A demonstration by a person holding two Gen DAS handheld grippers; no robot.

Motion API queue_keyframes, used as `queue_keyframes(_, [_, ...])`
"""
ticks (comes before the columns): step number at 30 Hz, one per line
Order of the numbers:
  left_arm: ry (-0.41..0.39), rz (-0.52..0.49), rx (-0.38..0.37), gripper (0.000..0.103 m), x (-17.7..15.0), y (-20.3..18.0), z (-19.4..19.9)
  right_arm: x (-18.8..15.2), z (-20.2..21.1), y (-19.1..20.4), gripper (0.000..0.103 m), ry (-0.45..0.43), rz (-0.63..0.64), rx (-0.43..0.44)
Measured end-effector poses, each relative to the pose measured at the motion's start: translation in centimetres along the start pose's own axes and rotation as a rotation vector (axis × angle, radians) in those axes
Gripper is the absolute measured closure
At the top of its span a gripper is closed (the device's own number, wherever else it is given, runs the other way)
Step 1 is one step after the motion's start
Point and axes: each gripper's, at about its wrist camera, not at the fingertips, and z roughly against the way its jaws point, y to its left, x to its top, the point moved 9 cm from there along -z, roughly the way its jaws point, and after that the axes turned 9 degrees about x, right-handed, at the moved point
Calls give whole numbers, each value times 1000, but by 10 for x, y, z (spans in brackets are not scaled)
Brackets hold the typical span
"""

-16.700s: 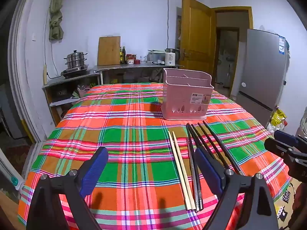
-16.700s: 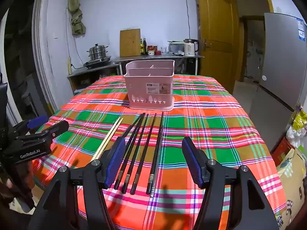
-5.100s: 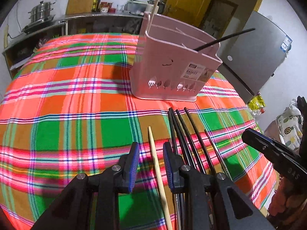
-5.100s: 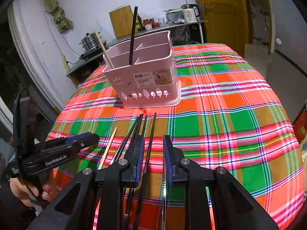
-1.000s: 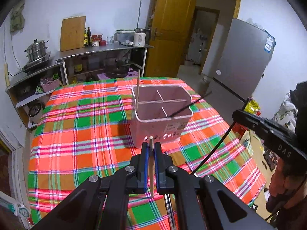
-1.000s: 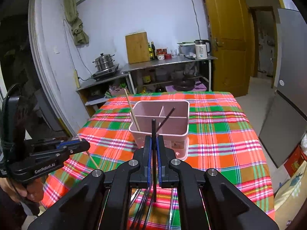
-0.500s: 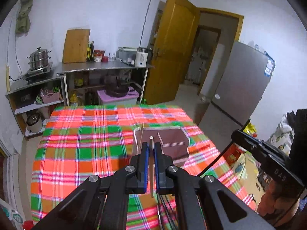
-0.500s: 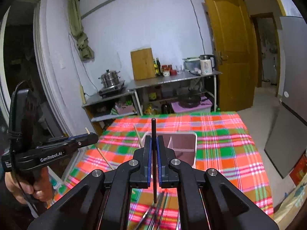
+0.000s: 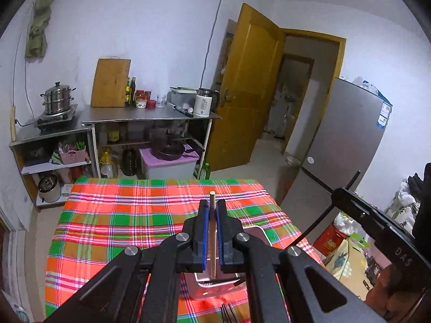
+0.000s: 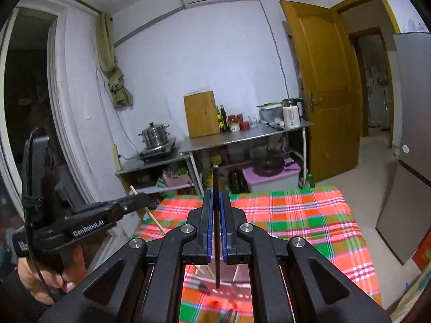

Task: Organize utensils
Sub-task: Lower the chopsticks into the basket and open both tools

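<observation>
My left gripper (image 9: 212,210) is shut on a wooden chopstick (image 9: 212,231) and holds it upright, high above the pink utensil basket (image 9: 258,232), which shows mostly hidden behind the fingers. My right gripper (image 10: 216,200) is shut on a black chopstick (image 10: 216,231), also upright, above the basket (image 10: 237,270). The right gripper with its black chopstick shows in the left wrist view (image 9: 358,207). The left gripper with its wooden chopstick shows in the right wrist view (image 10: 134,202). Black chopsticks (image 9: 229,315) lie on the plaid tablecloth (image 9: 121,215) near the front edge.
A steel counter (image 9: 148,117) with a cutting board, bottles and a kettle stands behind the table. A steamer pot (image 9: 56,98) sits at the left. A yellow door (image 9: 247,94) and a grey fridge (image 9: 342,140) are at the right.
Both grippers have risen and tilted up, each keeping its chopstick. The basket has slipped lower in both views, behind the fingers.
</observation>
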Motion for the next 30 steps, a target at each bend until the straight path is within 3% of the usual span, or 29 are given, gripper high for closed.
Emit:
queue_keyframes(8, [43,10,21,98,-17,11,-38,-10,-20,-17,98,12,-31,-17])
queue_keyframes(16, [110,14,26,98,-49,18,-71,-39,-43,-34,98,83,-44,-49])
queue_keyframes(30, [167,5,22,98,-83,26,-90,-77,-67,-42,98,201,-65,-47])
